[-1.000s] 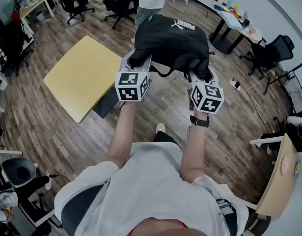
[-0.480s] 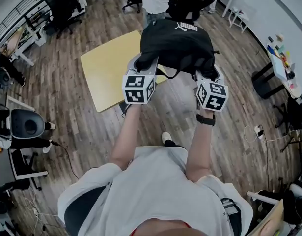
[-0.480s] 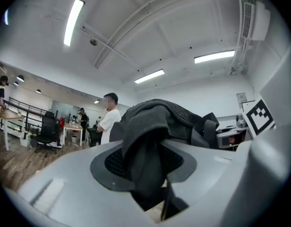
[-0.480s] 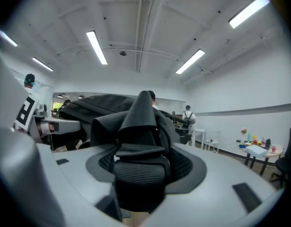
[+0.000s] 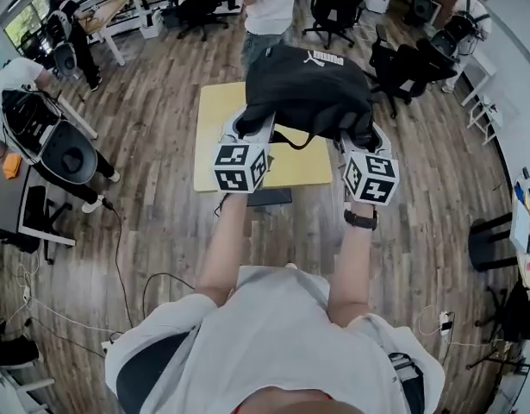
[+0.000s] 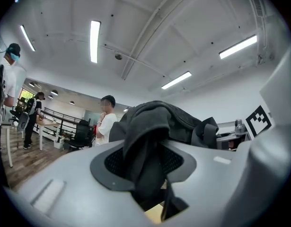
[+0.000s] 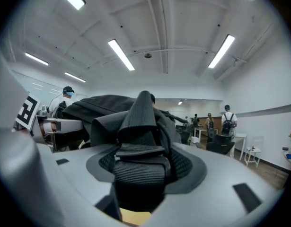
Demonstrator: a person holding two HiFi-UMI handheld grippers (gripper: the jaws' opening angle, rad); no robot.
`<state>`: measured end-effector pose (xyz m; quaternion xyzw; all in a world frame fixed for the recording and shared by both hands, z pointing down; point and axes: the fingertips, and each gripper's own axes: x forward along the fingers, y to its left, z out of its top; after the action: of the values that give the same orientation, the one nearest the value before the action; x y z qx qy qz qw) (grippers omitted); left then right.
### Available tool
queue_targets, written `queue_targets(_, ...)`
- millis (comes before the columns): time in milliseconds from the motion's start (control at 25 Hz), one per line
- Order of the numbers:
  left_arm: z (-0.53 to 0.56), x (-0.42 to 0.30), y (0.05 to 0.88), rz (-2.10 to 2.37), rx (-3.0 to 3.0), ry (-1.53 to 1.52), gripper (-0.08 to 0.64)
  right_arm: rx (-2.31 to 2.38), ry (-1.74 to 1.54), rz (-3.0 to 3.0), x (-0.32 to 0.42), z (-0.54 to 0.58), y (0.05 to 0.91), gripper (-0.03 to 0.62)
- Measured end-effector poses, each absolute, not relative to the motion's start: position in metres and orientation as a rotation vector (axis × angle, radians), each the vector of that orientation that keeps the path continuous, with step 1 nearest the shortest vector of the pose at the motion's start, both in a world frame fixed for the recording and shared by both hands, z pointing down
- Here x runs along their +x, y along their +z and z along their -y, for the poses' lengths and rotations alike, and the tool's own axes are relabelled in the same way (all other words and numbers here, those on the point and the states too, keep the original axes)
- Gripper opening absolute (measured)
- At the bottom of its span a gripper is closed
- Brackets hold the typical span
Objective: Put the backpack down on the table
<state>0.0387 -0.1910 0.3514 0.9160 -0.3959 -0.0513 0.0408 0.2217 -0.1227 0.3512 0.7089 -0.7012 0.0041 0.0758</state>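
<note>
A black backpack (image 5: 308,84) with a white logo hangs in the air over the small yellow table (image 5: 215,141). Both grippers hold it from the near side, about level. My left gripper (image 5: 254,123) is shut on a fold of the bag's black fabric (image 6: 145,141). My right gripper (image 5: 359,134) is shut on a wide woven strap (image 7: 138,167) of the bag. A sliver of yellow tabletop (image 6: 154,215) shows below the left jaws, and another yellow sliver (image 7: 136,217) below the right ones. The bag hides the table's middle and far right.
A person in a white shirt (image 5: 269,7) stands just beyond the table. Office chairs (image 5: 333,7) stand at the back and more chairs (image 5: 411,63) at the right. People and desks (image 5: 23,84) are at the left. A cable (image 5: 118,248) runs over the wood floor.
The whole view has swung round: the yellow table has come from the left to lie under the backpack. Both grippers keep their hold on the bag.
</note>
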Motion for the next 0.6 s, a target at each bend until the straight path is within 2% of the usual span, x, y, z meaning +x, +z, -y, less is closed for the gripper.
queue_targets(600,0.209,0.017,0.352,1.536,2.666,-0.126,0.149,1.851,0.049,2.383,0.212,0.186,0.362,0.250)
